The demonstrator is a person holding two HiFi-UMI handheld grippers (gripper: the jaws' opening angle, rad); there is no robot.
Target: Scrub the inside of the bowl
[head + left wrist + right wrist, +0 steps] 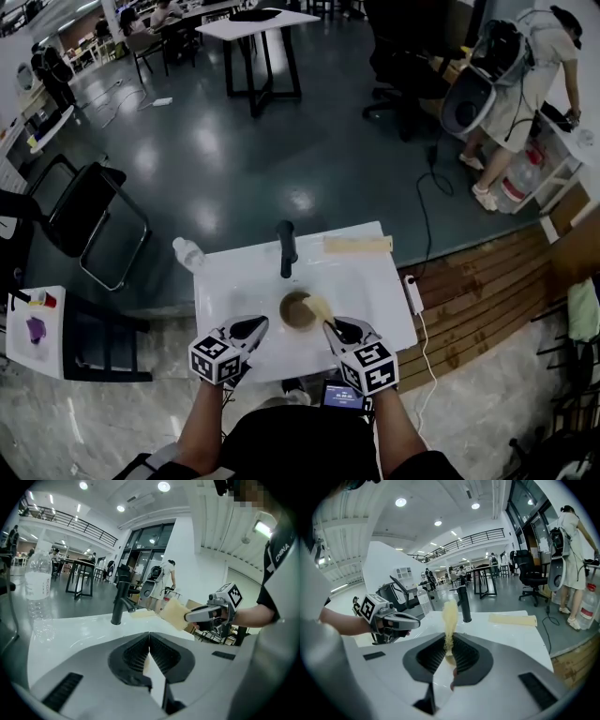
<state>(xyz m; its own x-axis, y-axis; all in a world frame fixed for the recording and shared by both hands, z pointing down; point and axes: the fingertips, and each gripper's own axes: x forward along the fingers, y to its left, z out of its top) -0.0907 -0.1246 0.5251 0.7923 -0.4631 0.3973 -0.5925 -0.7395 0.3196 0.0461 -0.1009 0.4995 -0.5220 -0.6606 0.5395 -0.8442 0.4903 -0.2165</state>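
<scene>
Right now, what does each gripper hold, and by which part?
The right gripper pinches the yellow sponge by its lower end. The left gripper is shut on a pale sliver, probably the rim of the bowl, though that is uncertain.

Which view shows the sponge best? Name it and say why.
The left gripper view: the sponge turns its broad face there, pinched in the right gripper. The right gripper view shows it edge-on between the fingers; the head view shows it small, at the bowl.
</scene>
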